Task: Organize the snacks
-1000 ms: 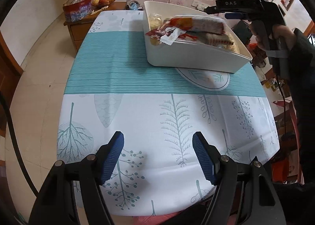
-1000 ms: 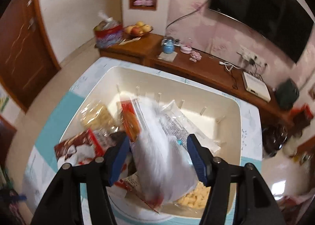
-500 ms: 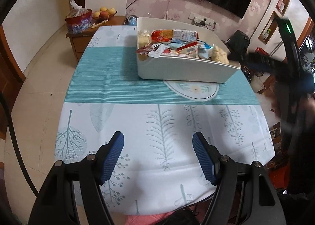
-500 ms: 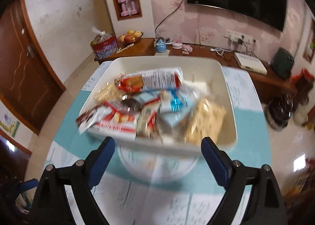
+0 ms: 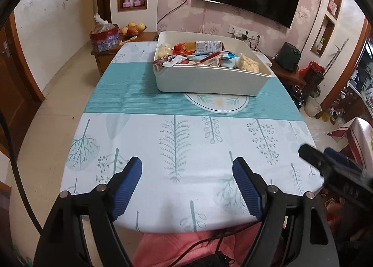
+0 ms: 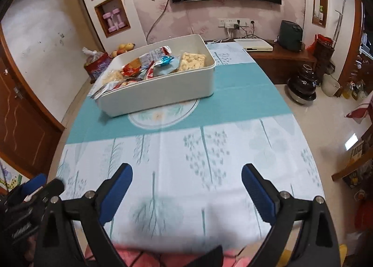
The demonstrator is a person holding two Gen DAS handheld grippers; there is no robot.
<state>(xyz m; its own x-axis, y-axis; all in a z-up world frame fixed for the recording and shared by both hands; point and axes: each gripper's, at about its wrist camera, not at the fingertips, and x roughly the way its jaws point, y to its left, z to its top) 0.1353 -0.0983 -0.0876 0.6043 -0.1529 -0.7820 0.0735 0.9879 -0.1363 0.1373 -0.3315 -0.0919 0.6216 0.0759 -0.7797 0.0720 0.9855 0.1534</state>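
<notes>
Both grippers are hovering released and holding nothing: the left gripper (image 5: 187, 184) and the right gripper (image 6: 186, 191) are each hanging over the near edge of the surface (image 5: 163, 94), well apart from the white bin (image 5: 209, 80) that is sitting on the teal stripe. We are seeing the snacks (image 5: 200, 55) piled inside the bin, with one red-brown wrapper (image 5: 169, 60) poking over the bin's left rim. We are judging that wrapper to be the weak point: a careless nudge of the bin could be tipping it out beside the bin. The heap is also rising level with the bin's rim, so pressing anything more in may be spilling a packet over the wall. The cloth under the bin might be sliding if we are pushing the bin sideways.
</notes>
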